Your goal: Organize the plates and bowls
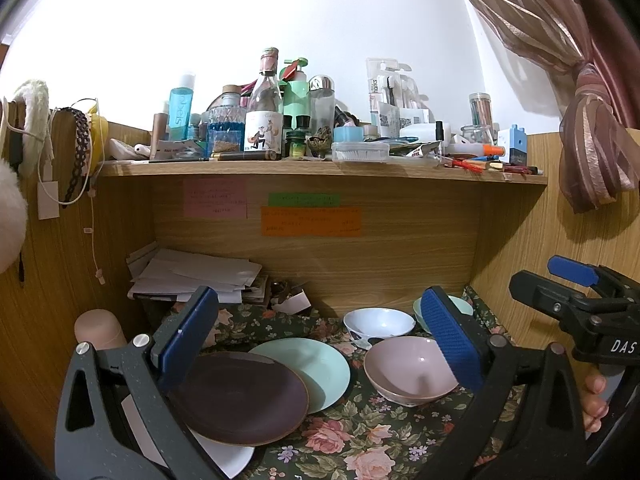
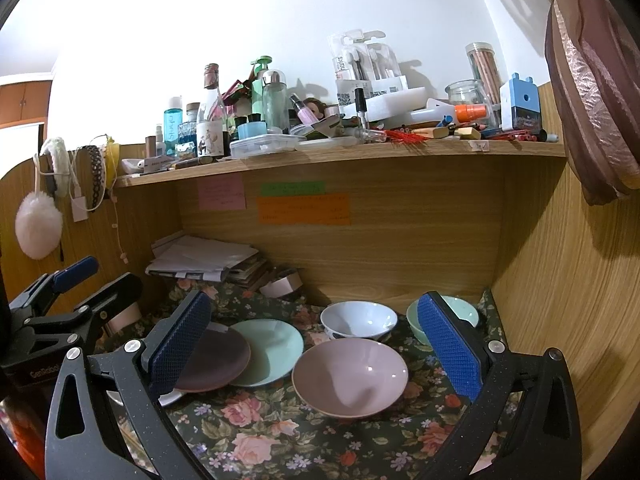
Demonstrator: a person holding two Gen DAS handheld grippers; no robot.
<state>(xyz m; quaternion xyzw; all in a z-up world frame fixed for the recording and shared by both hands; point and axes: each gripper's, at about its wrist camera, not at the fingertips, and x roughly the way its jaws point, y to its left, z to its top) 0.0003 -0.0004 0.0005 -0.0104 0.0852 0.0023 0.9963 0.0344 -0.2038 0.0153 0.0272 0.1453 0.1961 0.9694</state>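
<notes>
Both views are bright and mostly sharp, lit from above and in front. The white wall (image 1: 280, 12) is blown out to near pure glare, while the space under the shelf (image 1: 320, 170) sits dimmer. Bottles cast soft shadows to the right on the wall. Small highlights glint in the pink bowl (image 2: 350, 376). Fisheye distortion bends the shelf and darkens the corners.

Three overlapping plates (image 1: 240, 396), three bowls (image 1: 408, 372) beside them
</notes>
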